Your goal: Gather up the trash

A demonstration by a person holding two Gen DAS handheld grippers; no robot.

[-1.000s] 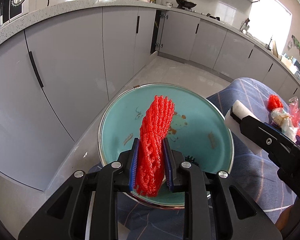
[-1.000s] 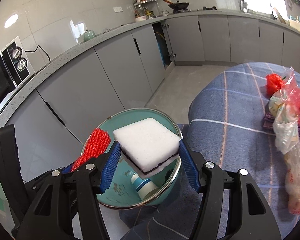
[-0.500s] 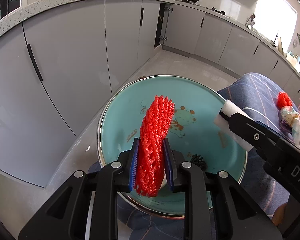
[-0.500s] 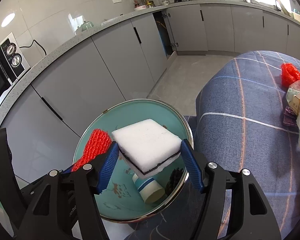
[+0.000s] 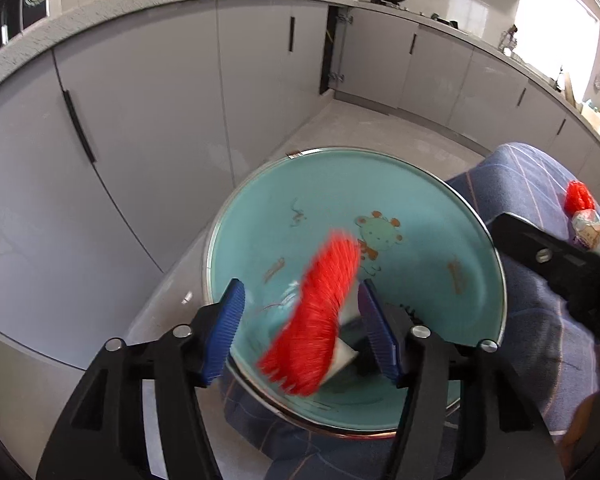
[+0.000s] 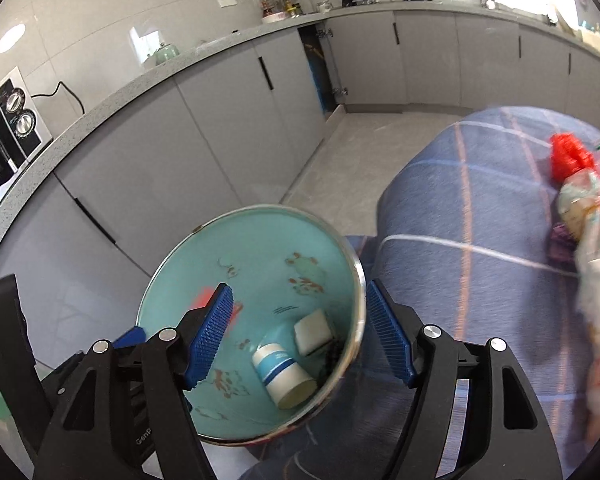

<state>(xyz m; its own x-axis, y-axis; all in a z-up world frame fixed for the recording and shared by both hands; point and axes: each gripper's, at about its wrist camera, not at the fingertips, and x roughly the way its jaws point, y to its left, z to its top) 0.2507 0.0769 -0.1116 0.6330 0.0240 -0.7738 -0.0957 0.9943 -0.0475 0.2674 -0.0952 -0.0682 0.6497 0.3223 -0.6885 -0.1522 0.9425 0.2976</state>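
A teal bin (image 5: 340, 184) with a metal rim sits below both grippers. My left gripper (image 5: 300, 292) is open and its jaws are opening. A red foam net (image 5: 320, 312), blurred, drops tilted between them, clear of the left pad, over the bin. My right gripper (image 6: 299, 286) is open above the bin (image 6: 260, 240), its jaws opening with nothing between them. A white sponge (image 6: 314, 330) lies in the bin beside a white and blue cup (image 6: 284, 372). The net shows as a red blur (image 6: 204, 294) behind the left pad.
Grey kitchen cabinets (image 5: 140, 120) curve behind the bin. A blue checked cloth (image 6: 460, 208) covers the table on the right, with a red bag (image 6: 568, 156) and several plastic bags (image 6: 596, 280) on it. One black finger of my right gripper (image 5: 540, 252) reaches in from the right.
The left jaws have opened and the red net is falling into the bin. The right jaws have widened and the white sponge has dropped from them into the bin.
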